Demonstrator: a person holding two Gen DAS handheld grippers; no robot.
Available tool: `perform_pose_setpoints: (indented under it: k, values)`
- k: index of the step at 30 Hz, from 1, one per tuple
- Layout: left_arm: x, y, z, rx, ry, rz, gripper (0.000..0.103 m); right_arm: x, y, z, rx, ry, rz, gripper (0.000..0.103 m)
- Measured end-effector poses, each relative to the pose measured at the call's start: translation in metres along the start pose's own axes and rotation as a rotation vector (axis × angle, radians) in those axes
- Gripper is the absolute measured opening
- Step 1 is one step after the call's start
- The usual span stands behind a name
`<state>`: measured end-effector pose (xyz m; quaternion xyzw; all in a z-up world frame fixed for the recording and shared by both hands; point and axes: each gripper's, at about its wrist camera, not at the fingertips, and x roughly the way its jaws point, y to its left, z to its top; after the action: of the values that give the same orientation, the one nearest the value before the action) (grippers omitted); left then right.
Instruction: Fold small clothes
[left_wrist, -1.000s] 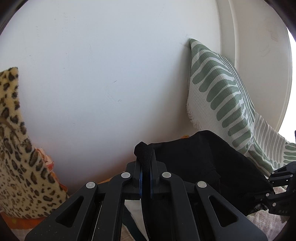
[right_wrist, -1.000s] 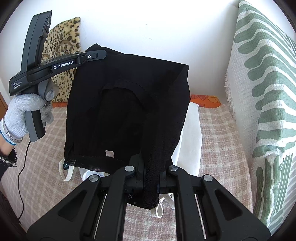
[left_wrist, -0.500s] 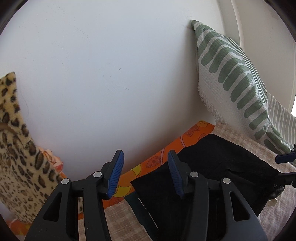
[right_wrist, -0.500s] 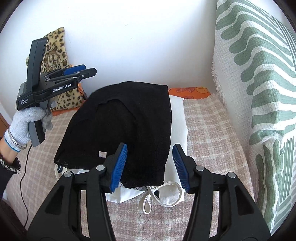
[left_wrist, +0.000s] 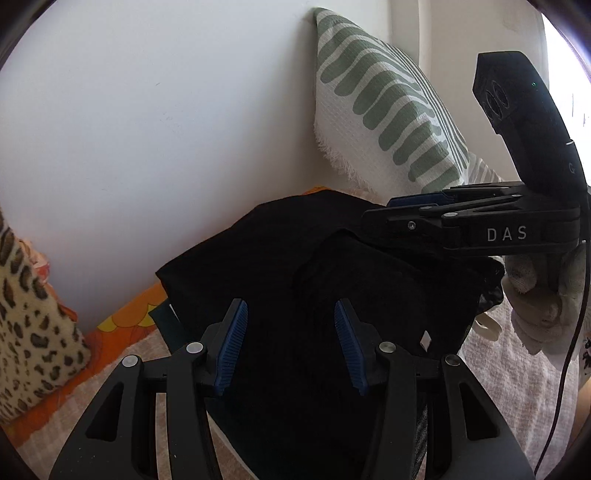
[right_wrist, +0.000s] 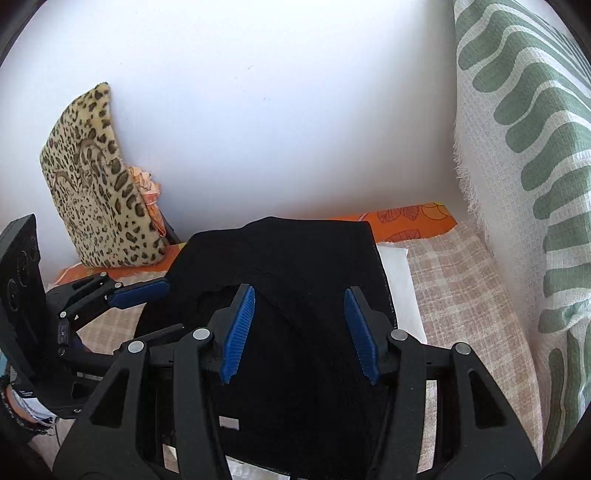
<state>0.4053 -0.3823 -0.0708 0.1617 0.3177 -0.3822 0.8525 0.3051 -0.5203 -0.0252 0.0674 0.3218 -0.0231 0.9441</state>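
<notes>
Black garment lies spread on the checked bedcover, its far edge close to the wall; it covers most of a white folded piece that pokes out on its right side in the right wrist view. Small white tag shows on the black cloth. Leopard-print cushion leans vs the white wall at far left, w/ a bit of orange-pink cloth tucked behind it. Green & white leaf-print cushion stands upright along the right side, fringe edge toward the wall. Orange patterned sheet runs in a strip along the wall foot, btwn bedcover and wall. Left gripper over the garment, jaws about half apart, just opened, blue pads clear of the cloth, nothing pinched. Right gripper same: jaws about half apart, just opened, garment below and btwn the pads but not clamped. In the left wrist view the right gripper sits side-on above the garment's right part, held by a hand in a light knit glove, cable hanging beside it. Bright window light at far right.
</notes>
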Motion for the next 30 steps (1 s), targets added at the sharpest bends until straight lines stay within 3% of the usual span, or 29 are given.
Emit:
perform_pose_setpoints:
  k: [5, 10, 15, 18, 20, 25, 30]
  values:
    - [0.015, -0.003, -0.018, 0.024, 0.04, -0.015, 0.048, 0.036, -0.023, -0.033, -0.022, 0.093, -0.091, 0.054]
    - [0.009, 0.0, -0.021, 0.022, 0.029, -0.004, 0.048, 0.015, -0.042, -0.037, 0.065, 0.04, -0.057, 0.054]
    - [-0.014, 0.01, -0.026, -0.008, -0.008, -0.008, 0.048, -0.02, -0.031, -0.032, 0.079, -0.017, -0.033, 0.054]
    - [-0.017, 0.002, -0.04, 0.042, 0.012, 0.003, 0.048, -0.034, -0.007, -0.036, 0.006, -0.033, -0.044, 0.054]
    - [-0.015, -0.007, -0.054, 0.074, 0.041, 0.01, 0.048, -0.033, 0.009, -0.044, -0.042, -0.012, -0.043, 0.054]
    - [-0.023, -0.016, -0.075, 0.09, 0.059, 0.031, 0.048, -0.019, 0.036, -0.08, -0.195, 0.097, -0.142, 0.054]
    - [-0.042, -0.022, -0.078, 0.084, 0.062, 0.037, 0.048, -0.043, 0.034, -0.099, -0.176, 0.099, -0.158, 0.054]
